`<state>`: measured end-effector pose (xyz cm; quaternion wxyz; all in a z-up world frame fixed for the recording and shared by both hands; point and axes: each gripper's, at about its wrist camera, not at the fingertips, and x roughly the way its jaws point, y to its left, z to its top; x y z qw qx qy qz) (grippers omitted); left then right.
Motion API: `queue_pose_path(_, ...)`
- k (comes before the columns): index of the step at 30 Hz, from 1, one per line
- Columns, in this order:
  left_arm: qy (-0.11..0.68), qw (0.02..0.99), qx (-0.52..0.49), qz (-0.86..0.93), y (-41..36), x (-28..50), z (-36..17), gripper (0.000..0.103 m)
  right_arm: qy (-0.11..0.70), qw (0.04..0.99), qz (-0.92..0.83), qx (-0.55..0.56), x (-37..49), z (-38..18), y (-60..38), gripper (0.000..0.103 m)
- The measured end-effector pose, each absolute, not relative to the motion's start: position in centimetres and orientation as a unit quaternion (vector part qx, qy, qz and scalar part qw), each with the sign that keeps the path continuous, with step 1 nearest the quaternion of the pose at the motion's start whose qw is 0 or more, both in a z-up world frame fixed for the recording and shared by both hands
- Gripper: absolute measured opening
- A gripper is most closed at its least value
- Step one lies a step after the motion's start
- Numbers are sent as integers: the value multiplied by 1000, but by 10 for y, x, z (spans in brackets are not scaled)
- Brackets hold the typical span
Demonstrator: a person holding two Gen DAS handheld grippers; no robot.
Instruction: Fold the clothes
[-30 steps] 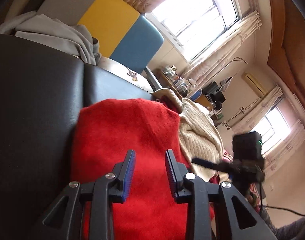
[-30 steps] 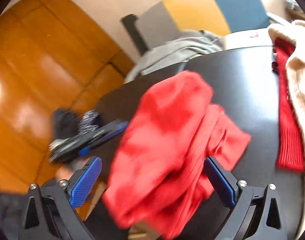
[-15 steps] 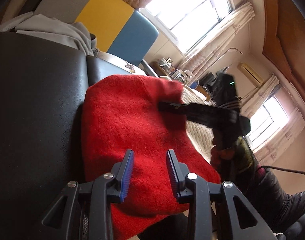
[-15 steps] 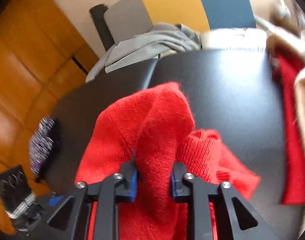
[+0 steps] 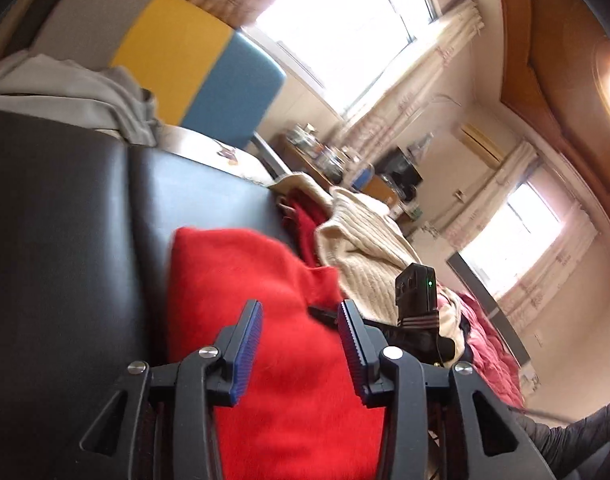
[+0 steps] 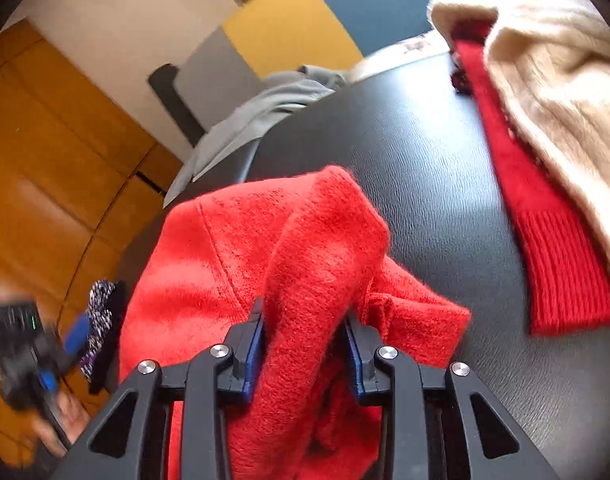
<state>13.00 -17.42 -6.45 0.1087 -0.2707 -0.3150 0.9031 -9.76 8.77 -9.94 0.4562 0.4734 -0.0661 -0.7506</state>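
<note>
On black padded surface point(image 6: 445, 168): red sweater point(image 6: 233, 256) bunched, fold half-made. Right gripper point(image 6: 305, 344) jaws easing open, thick ridge between. Left gripper point(image 5: 301, 344) jaws opening, gripping nothing. Cream knit point(image 6: 553, 80) unfolded.

No readable text, label, brand, number or sign shows in either view; everything printed is too blurred.
</note>
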Motion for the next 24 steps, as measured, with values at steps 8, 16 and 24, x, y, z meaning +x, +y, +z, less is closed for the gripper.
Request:
queue_pose_path(8, -298, 124, -345, 881, -150, 70, -94, 41, 51, 439, -787, 430, -75, -61, 98, 57)
queue_pose_path(16, -291, 117, -348, 883, -145, 68, -93, 41, 160, 574, -719, 359, 37, -20, 94, 57)
queue_pose_path(24, -165, 102, -353, 915, -102, 89, -97, 41, 220, 519, -718, 408, 58, -109, 112, 55)
